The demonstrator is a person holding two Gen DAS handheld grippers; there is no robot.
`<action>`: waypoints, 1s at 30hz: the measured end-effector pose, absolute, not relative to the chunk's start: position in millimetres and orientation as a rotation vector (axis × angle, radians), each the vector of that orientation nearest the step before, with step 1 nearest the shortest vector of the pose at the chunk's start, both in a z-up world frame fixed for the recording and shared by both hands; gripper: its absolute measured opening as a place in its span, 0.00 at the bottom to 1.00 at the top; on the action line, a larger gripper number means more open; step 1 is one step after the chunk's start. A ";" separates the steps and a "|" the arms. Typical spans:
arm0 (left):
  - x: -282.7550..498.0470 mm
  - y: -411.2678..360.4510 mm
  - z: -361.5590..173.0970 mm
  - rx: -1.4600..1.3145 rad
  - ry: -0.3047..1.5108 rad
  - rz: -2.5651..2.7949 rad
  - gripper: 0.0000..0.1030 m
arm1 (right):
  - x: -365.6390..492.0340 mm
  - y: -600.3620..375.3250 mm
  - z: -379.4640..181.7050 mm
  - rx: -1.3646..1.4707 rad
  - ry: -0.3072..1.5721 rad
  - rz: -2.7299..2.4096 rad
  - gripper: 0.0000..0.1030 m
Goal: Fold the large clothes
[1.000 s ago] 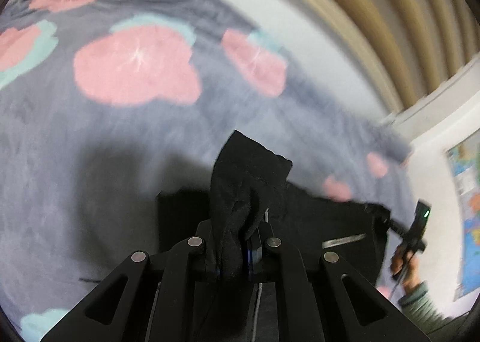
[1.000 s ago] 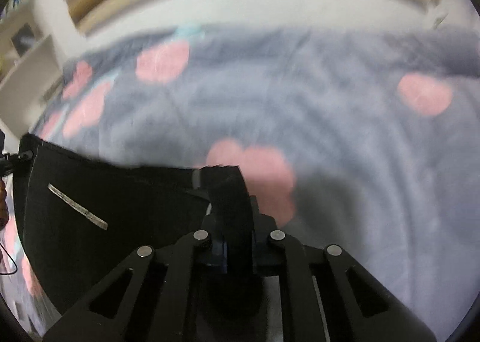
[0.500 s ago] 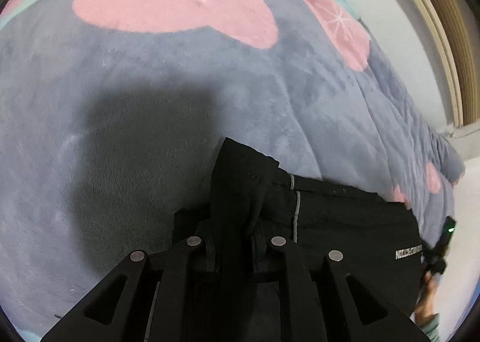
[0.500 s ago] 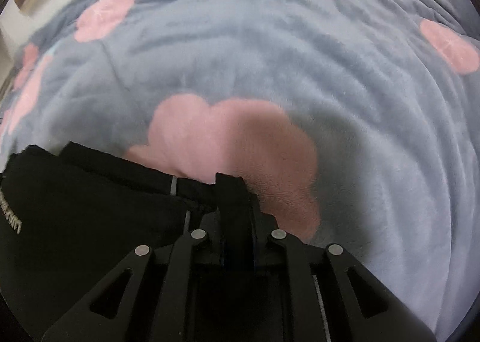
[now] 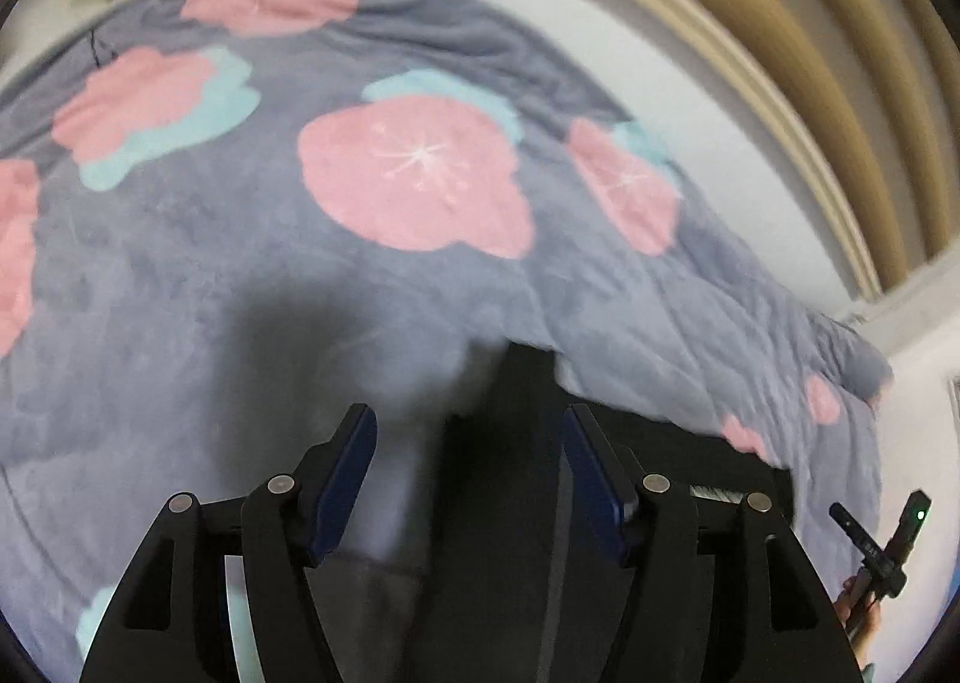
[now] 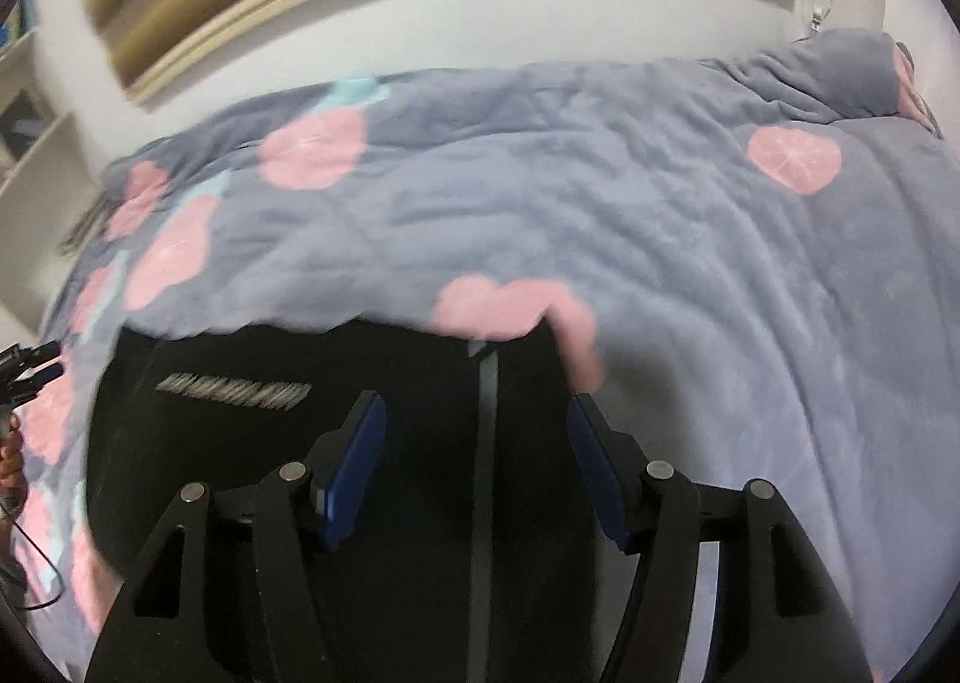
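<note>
The black garment point(image 6: 252, 443) lies on the blanket point(image 6: 690, 239), one fold apparently laid; further folds likely remain. Left gripper point(image 5: 468, 473) and right gripper point(image 6: 474, 467) have just been opening; cloth sits between unpressed pads.

Black garment point(image 6: 252, 443) with a white-lettered label; grey blanket point(image 5: 240, 287) printed with pink and teal flowers.

your right gripper point(image 6: 474, 443) has just been opening; its blue pads point(image 6: 351, 473) stand clear of the black garment point(image 6: 270, 443) lying between them on the flowered blanket point(image 6: 690, 239).
</note>
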State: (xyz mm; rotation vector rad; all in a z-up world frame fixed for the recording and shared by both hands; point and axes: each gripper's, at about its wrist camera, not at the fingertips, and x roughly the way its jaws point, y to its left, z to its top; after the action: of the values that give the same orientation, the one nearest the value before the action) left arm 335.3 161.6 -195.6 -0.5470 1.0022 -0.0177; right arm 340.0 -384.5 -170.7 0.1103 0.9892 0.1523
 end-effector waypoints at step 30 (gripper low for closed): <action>267.9 -77.9 -228.2 -0.208 1.129 -0.258 0.65 | 309.5 -287.2 -220.1 0.047 1.105 0.187 0.65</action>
State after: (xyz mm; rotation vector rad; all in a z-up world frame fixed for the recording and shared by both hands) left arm 267.9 -77.9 -228.2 -0.2085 1.1288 -0.2582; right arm 309.5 -287.2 -220.1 0.0468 1.1047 0.1865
